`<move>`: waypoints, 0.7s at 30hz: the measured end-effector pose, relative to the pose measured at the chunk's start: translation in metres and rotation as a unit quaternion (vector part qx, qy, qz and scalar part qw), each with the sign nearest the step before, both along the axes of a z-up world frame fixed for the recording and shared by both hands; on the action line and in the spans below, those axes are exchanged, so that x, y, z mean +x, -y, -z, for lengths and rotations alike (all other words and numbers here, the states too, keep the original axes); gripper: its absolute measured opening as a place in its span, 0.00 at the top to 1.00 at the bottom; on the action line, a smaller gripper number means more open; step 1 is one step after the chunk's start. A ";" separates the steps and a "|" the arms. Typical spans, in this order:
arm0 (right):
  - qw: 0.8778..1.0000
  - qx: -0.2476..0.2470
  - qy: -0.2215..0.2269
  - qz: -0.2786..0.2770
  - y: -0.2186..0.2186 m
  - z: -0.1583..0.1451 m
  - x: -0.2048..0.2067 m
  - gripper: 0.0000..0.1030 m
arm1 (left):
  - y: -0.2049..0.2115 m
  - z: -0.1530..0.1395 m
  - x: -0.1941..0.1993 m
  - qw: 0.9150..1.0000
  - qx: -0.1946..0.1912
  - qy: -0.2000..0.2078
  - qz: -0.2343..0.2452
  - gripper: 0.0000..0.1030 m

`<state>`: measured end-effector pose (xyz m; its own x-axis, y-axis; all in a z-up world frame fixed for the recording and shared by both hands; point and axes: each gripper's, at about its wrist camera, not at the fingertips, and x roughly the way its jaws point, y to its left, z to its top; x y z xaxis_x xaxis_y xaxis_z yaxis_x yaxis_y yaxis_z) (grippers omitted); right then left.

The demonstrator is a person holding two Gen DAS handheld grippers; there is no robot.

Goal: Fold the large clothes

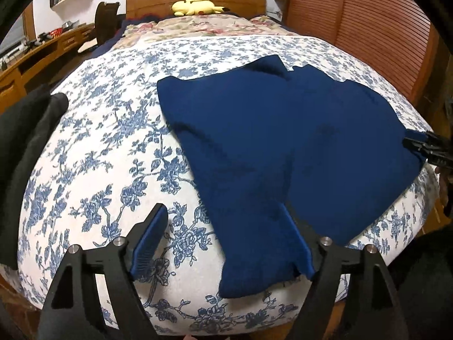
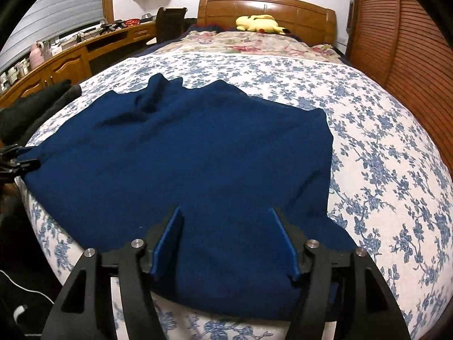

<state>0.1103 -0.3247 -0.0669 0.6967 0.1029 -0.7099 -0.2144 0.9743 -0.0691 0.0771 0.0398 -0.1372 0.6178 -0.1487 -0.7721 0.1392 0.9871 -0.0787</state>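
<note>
A navy garment (image 2: 181, 153), soft and matte, is spread over a bed (image 2: 382, 147) covered in blue-flowered white cloth. The left gripper (image 1: 223, 232) is held with jaws spread over the garment's near corner. The right gripper (image 2: 225, 238) is held with jaws spread above the near hem. Bare bedspread is seen on both sides.

A home bedroom: wooden-headboard bed (image 2: 267, 8), plush toy (image 2: 262, 24), desk (image 2: 70, 53).
</note>
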 end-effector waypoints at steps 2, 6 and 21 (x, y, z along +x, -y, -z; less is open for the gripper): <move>1.000 -0.004 0.001 -0.003 -0.003 0.000 -0.002 0.35 | -0.001 0.001 0.001 1.000 -0.002 -0.005 -0.002 0.21; 1.000 -0.011 0.010 -0.005 -0.010 0.002 -0.011 0.34 | 0.002 -0.004 -0.002 1.000 0.006 -0.011 -0.008 0.21; 1.000 -0.027 0.005 -0.005 -0.013 0.006 -0.008 0.26 | -0.023 -0.032 -0.039 0.999 -0.018 0.013 -0.030 0.21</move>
<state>0.1022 -0.3114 -0.0732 0.7030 0.0718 -0.7076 -0.2236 0.9668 -0.1240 0.0382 0.0625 -0.1053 0.6458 -0.1379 -0.7510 0.0826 0.9904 -0.1108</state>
